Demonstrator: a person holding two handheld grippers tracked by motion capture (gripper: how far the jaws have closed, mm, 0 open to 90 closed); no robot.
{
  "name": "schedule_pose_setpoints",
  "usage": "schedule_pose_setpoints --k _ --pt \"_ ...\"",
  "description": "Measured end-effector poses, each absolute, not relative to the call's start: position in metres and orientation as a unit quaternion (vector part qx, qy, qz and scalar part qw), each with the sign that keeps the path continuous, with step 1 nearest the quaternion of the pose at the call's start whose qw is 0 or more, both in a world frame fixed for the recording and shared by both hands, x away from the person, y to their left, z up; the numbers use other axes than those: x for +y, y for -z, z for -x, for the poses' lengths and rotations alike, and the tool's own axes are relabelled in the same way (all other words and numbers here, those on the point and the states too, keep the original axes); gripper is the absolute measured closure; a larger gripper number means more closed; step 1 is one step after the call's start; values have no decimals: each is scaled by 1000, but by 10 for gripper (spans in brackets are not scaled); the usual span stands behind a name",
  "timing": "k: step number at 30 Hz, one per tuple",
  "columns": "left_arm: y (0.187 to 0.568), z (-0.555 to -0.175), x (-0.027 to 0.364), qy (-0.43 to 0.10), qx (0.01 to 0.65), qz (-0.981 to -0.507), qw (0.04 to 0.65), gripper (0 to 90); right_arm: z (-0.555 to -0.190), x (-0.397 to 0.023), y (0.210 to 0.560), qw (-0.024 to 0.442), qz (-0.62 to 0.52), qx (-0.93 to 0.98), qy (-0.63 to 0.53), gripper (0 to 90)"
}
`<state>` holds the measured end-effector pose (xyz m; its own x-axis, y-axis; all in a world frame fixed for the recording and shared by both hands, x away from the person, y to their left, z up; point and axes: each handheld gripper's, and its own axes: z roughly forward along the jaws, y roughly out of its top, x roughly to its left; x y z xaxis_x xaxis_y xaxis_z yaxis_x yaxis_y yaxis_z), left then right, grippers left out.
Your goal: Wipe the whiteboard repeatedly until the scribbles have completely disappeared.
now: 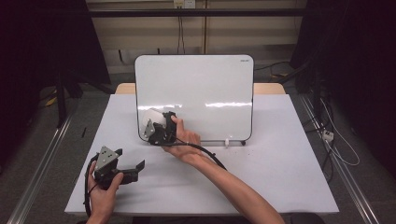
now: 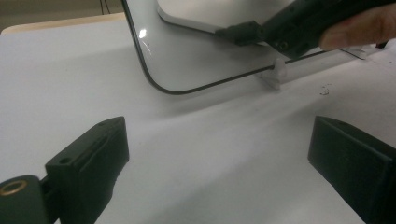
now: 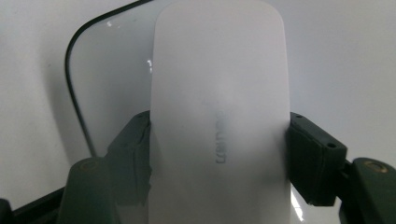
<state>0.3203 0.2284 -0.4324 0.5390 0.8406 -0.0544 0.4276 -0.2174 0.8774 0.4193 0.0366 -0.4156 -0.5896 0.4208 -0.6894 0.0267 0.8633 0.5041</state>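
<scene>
Plenty of bare white tabletop (image 1: 280, 163) around everything. The right gripper (image 3: 219, 154) is pinching a smooth, rounded white eraser (image 3: 219, 93) flat against the lower left corner of the upright glossy whiteboard (image 1: 205, 88). The left gripper (image 2: 219, 168) sits spread apart, nothing in it, near the tabletop's front left edge.

Ahead of you the upright, black-rimmed white board (image 1: 201, 88) blocks the table's far half. Your right gripper (image 1: 156, 122) crowds its lower left corner; the white tabletop (image 1: 280, 172) at right lies free.
</scene>
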Motion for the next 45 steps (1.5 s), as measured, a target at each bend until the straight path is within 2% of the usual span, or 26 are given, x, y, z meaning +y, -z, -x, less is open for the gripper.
schedule_pose_setpoints --k 11,26,36,45 --pt "432 -321 230 -226 425 -747 460 53 -411 21 420 422 -141 866 -227 317" --pt "432 -321 229 -225 425 -747 460 53 -424 -18 403 421 -219 837 -273 316" --pt "434 -322 231 -222 429 -746 459 53 -429 -29 395 357 -257 834 -333 316" --pt "434 -321 231 -223 429 -746 459 53 -422 -43 382 348 -265 817 -375 316"
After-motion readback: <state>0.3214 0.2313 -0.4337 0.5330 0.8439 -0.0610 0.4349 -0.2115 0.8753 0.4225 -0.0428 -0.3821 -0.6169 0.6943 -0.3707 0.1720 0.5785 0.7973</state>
